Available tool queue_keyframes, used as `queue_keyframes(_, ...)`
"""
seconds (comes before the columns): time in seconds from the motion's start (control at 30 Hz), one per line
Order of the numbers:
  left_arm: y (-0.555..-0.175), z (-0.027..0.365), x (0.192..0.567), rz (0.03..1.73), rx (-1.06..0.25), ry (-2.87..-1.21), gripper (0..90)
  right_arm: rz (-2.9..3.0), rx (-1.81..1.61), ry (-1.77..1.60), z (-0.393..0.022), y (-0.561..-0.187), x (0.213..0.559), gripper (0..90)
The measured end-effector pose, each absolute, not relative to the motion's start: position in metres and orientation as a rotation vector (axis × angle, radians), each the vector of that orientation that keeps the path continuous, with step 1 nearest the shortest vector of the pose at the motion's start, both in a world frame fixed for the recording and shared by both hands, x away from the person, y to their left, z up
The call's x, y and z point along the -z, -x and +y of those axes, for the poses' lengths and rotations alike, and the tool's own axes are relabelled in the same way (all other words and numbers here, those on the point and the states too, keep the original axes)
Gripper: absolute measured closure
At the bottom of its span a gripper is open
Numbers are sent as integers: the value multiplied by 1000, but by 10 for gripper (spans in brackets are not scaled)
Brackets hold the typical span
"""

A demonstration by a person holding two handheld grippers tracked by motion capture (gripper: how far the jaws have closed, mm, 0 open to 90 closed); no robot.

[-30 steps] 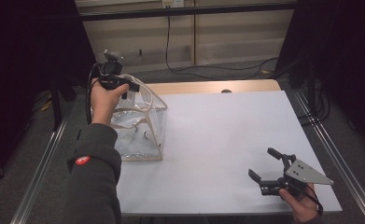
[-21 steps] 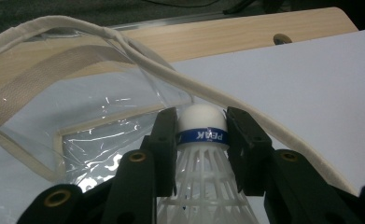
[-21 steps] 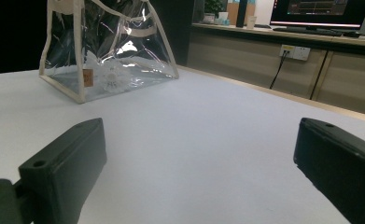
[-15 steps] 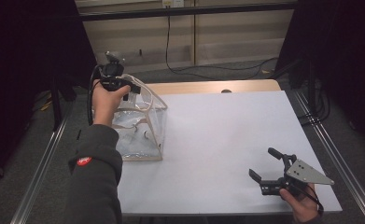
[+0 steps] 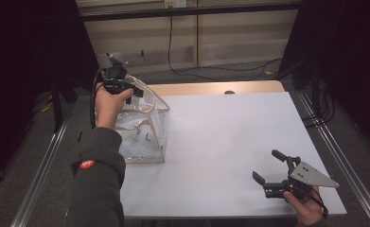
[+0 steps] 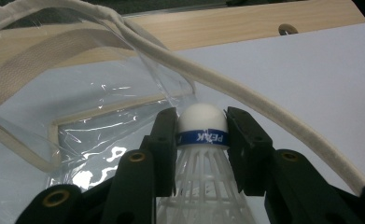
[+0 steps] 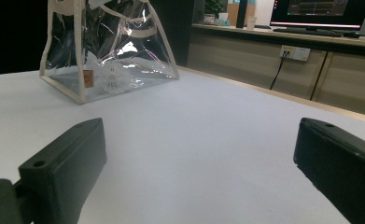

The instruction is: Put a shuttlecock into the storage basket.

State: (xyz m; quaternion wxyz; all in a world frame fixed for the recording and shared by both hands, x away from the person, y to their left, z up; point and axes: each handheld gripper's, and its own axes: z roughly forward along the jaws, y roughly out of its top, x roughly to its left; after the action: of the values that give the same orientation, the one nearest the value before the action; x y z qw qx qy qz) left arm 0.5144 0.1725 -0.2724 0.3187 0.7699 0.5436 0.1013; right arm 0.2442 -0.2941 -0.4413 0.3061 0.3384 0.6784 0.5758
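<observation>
While clamped on a shuttlecock (image 6: 202, 140) over the bag (image 5: 145, 137) at the table's (image 5: 230, 142) far left, left gripper (image 6: 202, 135); right gripper (image 5: 272, 166) parked near right, jaws apart; risk: cork snagging the handle (image 6: 245, 100), shuttlecock dropping outside.

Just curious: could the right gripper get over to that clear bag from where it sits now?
Probably yes. The right gripper rests with its jaws open at the near right corner of the white table, nothing lies between it and the clear bag, though the left gripper, clamping a shuttlecock, hangs above the bag's mouth.
</observation>
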Motion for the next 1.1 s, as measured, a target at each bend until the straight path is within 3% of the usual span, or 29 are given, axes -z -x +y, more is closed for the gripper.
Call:
queue_keyframes(0.83, -511, 177, 280, 1451, -241, -2025, 646, 1791, -1527, -893, -294, -244, 441, 23)
queue_keyframes(1.1, -509, 178, 278, 1464, -234, -2006, 603, 1791, -1528, -901, -294, -244, 441, 23)
